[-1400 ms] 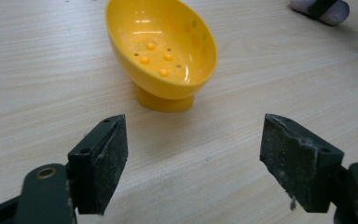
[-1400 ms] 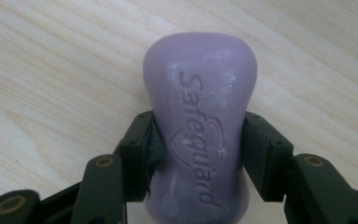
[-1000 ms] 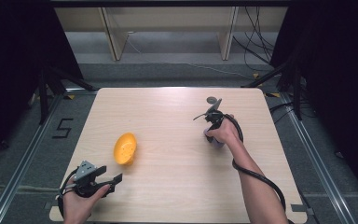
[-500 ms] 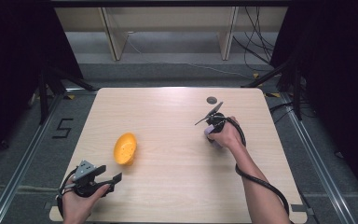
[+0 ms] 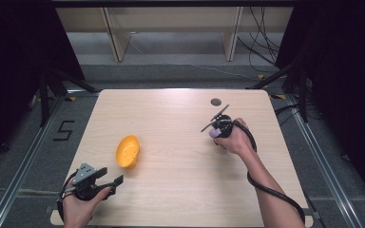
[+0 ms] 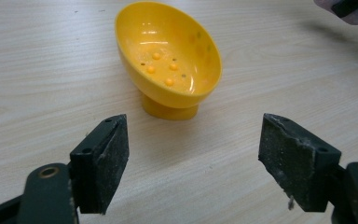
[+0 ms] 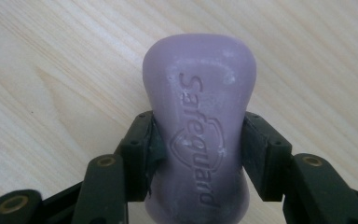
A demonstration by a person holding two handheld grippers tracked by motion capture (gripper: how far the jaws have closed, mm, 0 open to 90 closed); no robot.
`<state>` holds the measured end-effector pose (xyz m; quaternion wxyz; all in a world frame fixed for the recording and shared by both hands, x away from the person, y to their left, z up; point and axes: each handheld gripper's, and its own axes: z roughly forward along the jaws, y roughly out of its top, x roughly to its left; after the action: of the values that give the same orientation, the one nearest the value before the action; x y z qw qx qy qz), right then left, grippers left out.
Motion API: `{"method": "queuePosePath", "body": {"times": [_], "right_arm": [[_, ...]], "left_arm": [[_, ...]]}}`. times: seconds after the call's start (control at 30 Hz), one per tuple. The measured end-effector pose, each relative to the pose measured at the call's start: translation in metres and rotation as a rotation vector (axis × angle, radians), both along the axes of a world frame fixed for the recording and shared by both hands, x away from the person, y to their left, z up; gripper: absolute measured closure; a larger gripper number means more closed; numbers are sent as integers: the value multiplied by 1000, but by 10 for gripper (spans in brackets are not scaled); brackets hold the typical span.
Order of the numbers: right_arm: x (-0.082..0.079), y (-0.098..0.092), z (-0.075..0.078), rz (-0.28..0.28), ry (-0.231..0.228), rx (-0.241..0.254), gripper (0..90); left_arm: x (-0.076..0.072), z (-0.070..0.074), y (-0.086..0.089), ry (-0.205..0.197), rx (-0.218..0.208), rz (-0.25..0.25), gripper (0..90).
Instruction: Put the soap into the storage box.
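— Left side, item one?
— Left gripper (image 5: 108,176), near table (image 5: 171,199) corner: jaws spread wide, holding nothing. Yellow dish (image 6: 170,56) just ahead, tilted on its foot, untouched.
— Right side?
— Right gripper (image 7: 198,140): jaws pinching a purple soap (image 7: 200,121) at its waist, above the tabletop, well apart from the dish.
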<state>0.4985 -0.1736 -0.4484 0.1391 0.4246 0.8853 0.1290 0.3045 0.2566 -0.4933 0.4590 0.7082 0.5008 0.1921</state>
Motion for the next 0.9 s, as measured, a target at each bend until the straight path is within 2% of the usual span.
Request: {"method": "queuePosePath", "body": {"times": [0.03, 0.2, 0.33, 0.47, 0.53, 0.57, 0.6, 0.63, 0.67, 0.8, 0.87, 0.9], "right_arm": [[-4, -1, 2, 20, -27, 0, 503], [-17, -2, 8, 46, -65, 5, 503], [-28, -3, 13, 97, -102, -15, 503], [-39, -6, 15, 151, -148, -32, 503], [-44, -9, 16, 178, -163, -19, 502], [-48, -10, 17, 191, -171, -15, 502], [-54, -11, 18, 229, -202, -26, 502], [-54, -11, 18, 229, -202, -26, 502], [-58, -11, 18, 227, -222, -43, 502], [-71, -11, 19, 271, -302, -60, 502], [-77, -10, 19, 282, -321, -73, 502], [-79, -11, 19, 310, -341, -84, 502]], "left_arm": [[0, 0, 0, -1, 2, 3, 239], [-1, 0, -2, -6, -5, -8, 239], [-2, 2, -2, -9, 2, -7, 239], [-3, 4, -2, -3, -26, 3, 248], [-3, 5, -4, 4, -61, -9, 253], [-3, 6, -5, -4, -49, -13, 254], [-3, 7, -7, 0, -43, -8, 254], [-2, 7, -8, -4, -56, -18, 254], [-3, 8, -10, -6, -50, -20, 254], [-4, 9, -14, -15, -53, -34, 257], [-4, 10, -15, -16, -60, -41, 260], [-5, 11, -15, -19, -56, -38, 263]]}}
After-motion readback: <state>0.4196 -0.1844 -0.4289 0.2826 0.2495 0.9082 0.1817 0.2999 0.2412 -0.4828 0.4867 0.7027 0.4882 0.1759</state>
